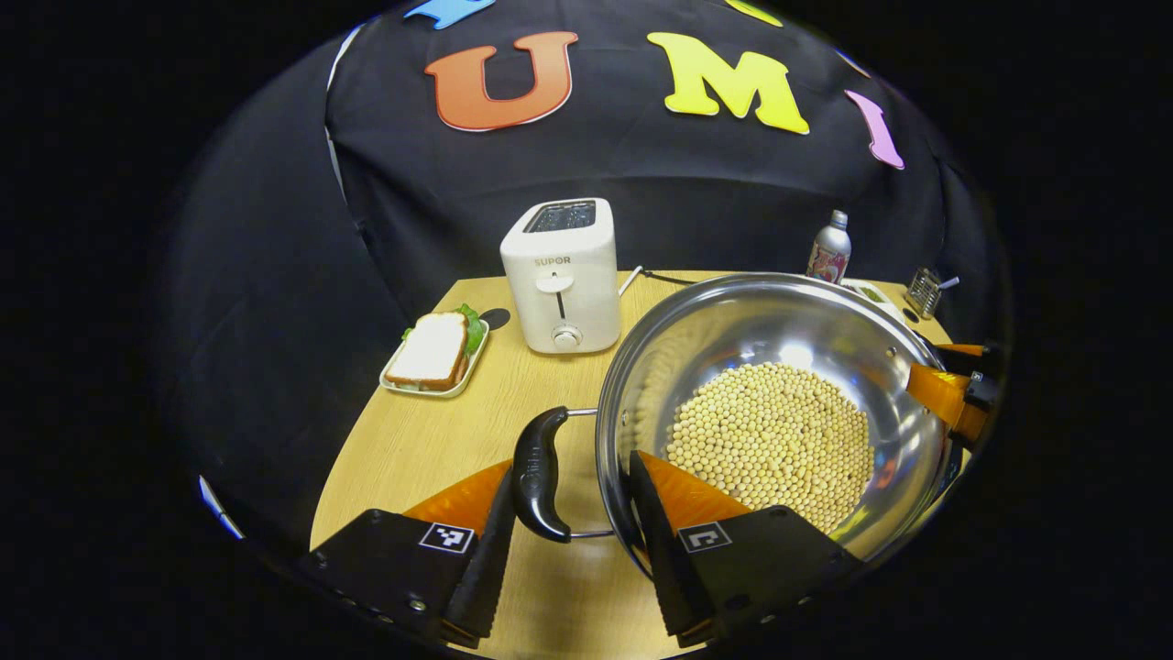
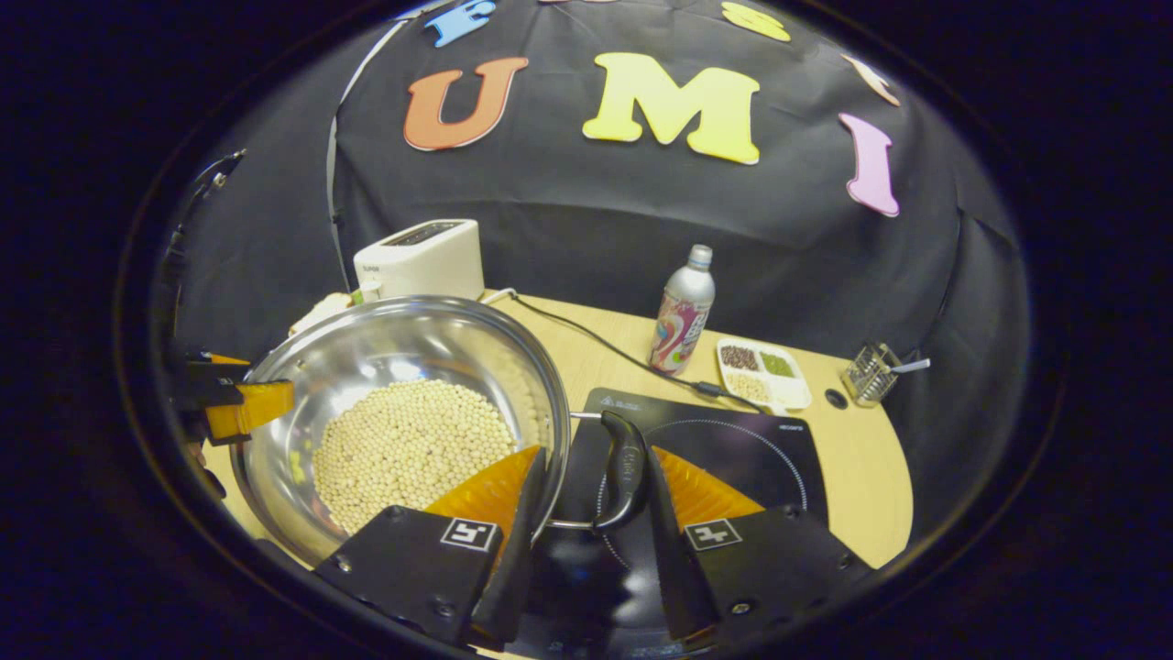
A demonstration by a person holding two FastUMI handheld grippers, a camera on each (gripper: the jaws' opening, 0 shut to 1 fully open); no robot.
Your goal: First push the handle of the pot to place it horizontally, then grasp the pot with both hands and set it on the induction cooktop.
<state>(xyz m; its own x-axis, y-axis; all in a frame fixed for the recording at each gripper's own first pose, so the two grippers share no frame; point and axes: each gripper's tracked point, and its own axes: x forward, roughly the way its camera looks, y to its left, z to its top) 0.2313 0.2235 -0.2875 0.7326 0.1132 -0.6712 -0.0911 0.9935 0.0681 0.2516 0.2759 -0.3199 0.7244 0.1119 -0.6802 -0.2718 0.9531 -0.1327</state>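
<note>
Closest to the lens in the left gripper view, the left gripper (image 1: 570,532) straddles the pot's near side: one finger sits just outside the black side handle (image 1: 541,474), the other reaches inside the rim against the wall, so handle and rim lie between the two. Whether both fingers actually press is hard to tell; the claw looks half spread around them. The steel pot (image 1: 733,330) holds a layer of pale round beans (image 1: 774,440) and stands over a wooden table (image 1: 431,440).

From the right gripper view, the right gripper (image 2: 591,532) does the same at the opposite side, one finger inside the rim, one beyond the other black handle (image 2: 623,469), which lies above the black cooktop (image 2: 733,449). Again I cannot tell if it clamps.

Behind stand a white toaster (image 1: 561,275), a sandwich (image 1: 431,353) on a small tray, a bottle (image 2: 683,312), a divided dish (image 2: 762,371) and a little wire rack (image 2: 869,371).
</note>
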